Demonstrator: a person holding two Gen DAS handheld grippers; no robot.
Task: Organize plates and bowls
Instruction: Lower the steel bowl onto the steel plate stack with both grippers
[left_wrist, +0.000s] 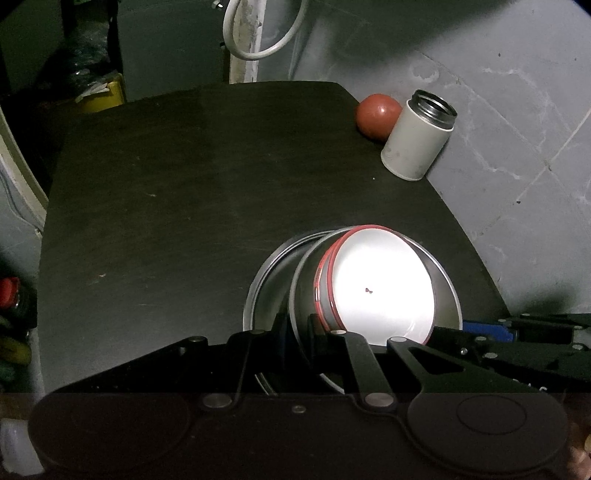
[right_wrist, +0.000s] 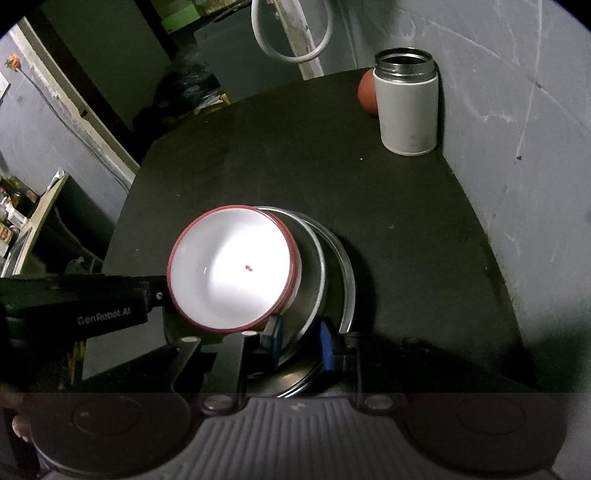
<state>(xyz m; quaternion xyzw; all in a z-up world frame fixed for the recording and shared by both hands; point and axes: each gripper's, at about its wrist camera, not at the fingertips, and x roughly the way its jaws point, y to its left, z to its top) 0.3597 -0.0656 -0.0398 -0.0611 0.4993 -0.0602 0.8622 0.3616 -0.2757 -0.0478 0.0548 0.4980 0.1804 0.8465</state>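
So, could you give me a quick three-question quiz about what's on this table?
1. True or false: the white canister has a lid on.
2. The white bowl has a rim that is: A blue, B red, C green?
3. Fill in: the white bowl sits tilted in a ___ bowl.
Key: 1 false, its top is open; 2 B; 3 steel, the steel bowl.

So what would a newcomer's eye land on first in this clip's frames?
The brightly lit white bowl with the red rim, sitting tilted inside a steel bowl that rests in a steel plate at the near edge of the dark table. Next, the white canister with an open steel mouth at the far right corner against the wall, with a reddish ball beside it.
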